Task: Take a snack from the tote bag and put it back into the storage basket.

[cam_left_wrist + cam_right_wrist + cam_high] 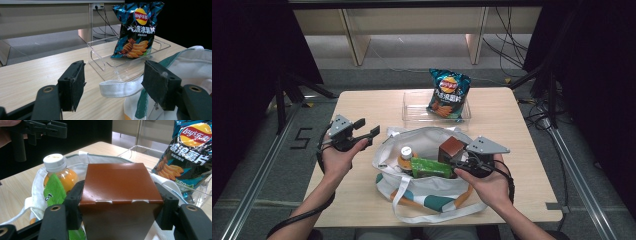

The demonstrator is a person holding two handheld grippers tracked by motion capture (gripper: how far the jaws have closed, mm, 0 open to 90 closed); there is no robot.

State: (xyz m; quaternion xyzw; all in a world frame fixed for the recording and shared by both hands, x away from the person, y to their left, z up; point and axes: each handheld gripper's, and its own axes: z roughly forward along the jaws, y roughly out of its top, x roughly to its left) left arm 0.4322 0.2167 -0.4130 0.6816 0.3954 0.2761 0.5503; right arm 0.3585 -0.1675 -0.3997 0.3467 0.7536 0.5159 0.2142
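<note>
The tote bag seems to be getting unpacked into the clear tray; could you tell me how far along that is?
Done: the chips bag already stands in the clear tray. In hand: the right gripper has its jaws on either side of the brown box, which sits in the tote bag. The left gripper is open beside the bag. Left: the orange drink bottle and the green packet remain inside.

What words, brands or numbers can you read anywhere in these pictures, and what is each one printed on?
"Lay's": red and yellow logo on the chip bag, standing in the clear tray.
Large white Chinese characters under that logo: present, not legible enough to quote.
"50": small print low on the chip bag, right gripper view; the rest is blurred.
"5": black mark on the floor, left of the table.
Green packet: white print, unreadable.
</note>
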